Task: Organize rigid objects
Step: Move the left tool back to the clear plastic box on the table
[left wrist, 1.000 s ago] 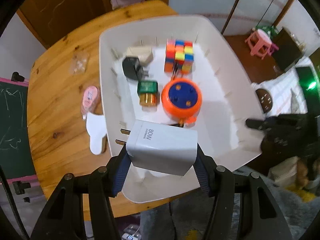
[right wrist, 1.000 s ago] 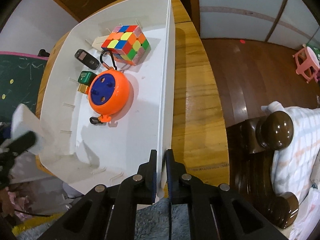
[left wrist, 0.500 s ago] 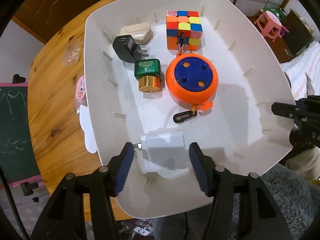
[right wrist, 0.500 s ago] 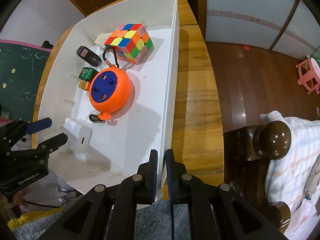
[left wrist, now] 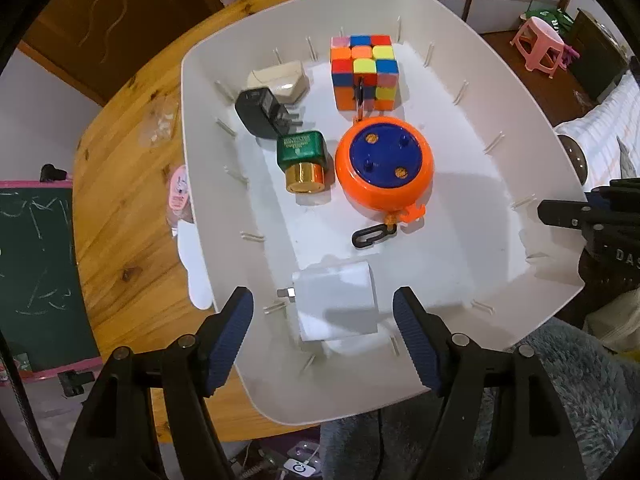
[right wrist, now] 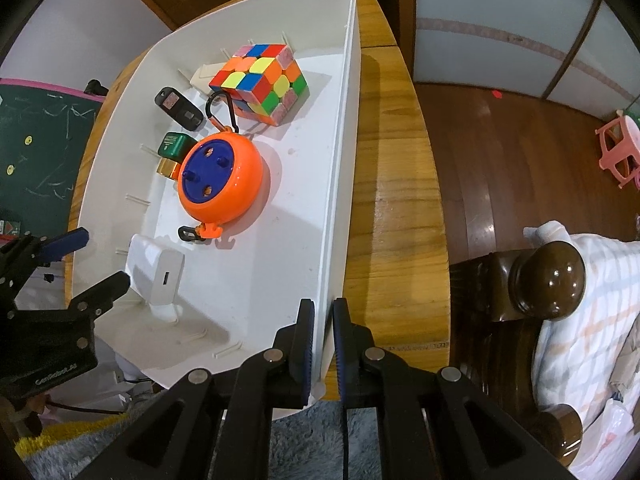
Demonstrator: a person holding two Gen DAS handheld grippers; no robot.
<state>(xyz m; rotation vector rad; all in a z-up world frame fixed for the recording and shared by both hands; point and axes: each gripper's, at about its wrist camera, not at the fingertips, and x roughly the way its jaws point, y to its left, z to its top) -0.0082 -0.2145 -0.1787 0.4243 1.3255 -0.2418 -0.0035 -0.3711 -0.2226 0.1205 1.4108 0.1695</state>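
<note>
**Desk:** What did the surface look like from your end?

**Operator:** I had a round wooden counter point(left wrist: 120, 216), knotty and honey-coloured; a big white tub point(left wrist: 500, 92) sat on it and overhung its near edge; beyond the counter I saw dark wooden floor point(right wrist: 500, 140), a pink plastic stool point(left wrist: 540, 44), pale sliding panels and, on the right, a dark bedpost knob point(right wrist: 548, 276) beside a checked bedcover; a green chalkboard point(left wrist: 32, 256) stood to the left, and grey shaggy rug lay below.

**Desk:** And the claws?

**Operator:** My left claw point(left wrist: 324, 336) pointed steeply down into the tub with its jaws opening; the white charger point(left wrist: 336, 304) lay on the tub floor between the blue pads, which stood clear of it on both sides; my right claw point(right wrist: 322, 340) was pinched closed on the tub's right-hand wall, the rim squeezed between its pads.

**Desk:** Where was everything else?

**Operator:** All inside the tub; an orange reel point(left wrist: 384, 164) with a blue face sat mid-floor, its black clip point(left wrist: 372, 235) pointing toward the charger; a green and gold bottle point(left wrist: 302, 160) lay just left of it; a black plug point(left wrist: 260, 112) and a beige adapter point(left wrist: 280, 80) lay farther back; the colour cube point(left wrist: 364, 72) stood at the far end; a pink item point(left wrist: 179, 192) lay on the counter outside the tub's left wall, half hidden.
</note>
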